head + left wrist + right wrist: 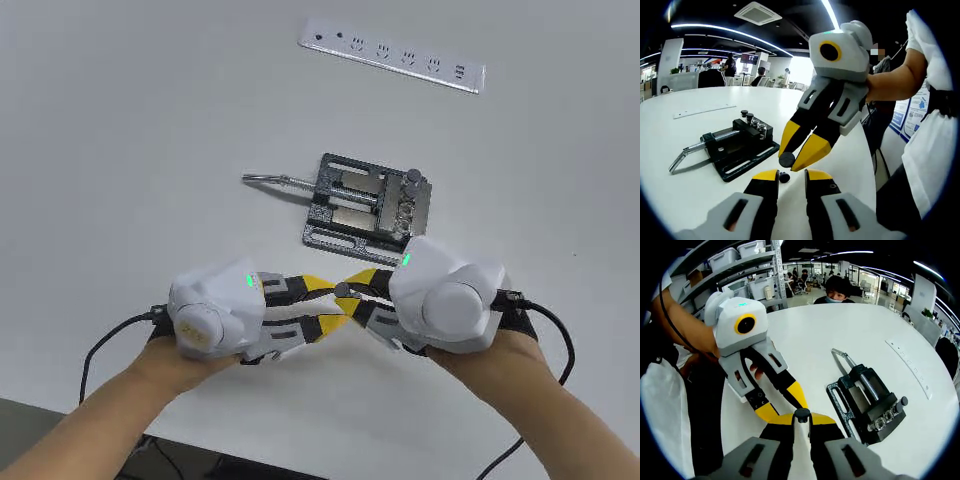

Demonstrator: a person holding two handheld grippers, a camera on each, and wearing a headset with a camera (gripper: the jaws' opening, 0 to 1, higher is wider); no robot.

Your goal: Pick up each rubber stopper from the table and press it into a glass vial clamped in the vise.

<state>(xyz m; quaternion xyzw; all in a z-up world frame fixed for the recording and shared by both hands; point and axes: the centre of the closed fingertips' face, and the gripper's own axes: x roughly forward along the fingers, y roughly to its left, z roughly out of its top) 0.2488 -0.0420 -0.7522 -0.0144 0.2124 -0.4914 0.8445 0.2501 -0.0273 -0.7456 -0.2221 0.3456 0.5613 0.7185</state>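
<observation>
Glass vials [405,212] stand clamped in the vise [335,232], some stoppered.

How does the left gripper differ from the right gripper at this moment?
The right gripper is shut on a dark rubber stopper; the left gripper has its jaws apart. The right gripper lies nearer the vise than the left. Both point their yellow tips toward each other.
</observation>
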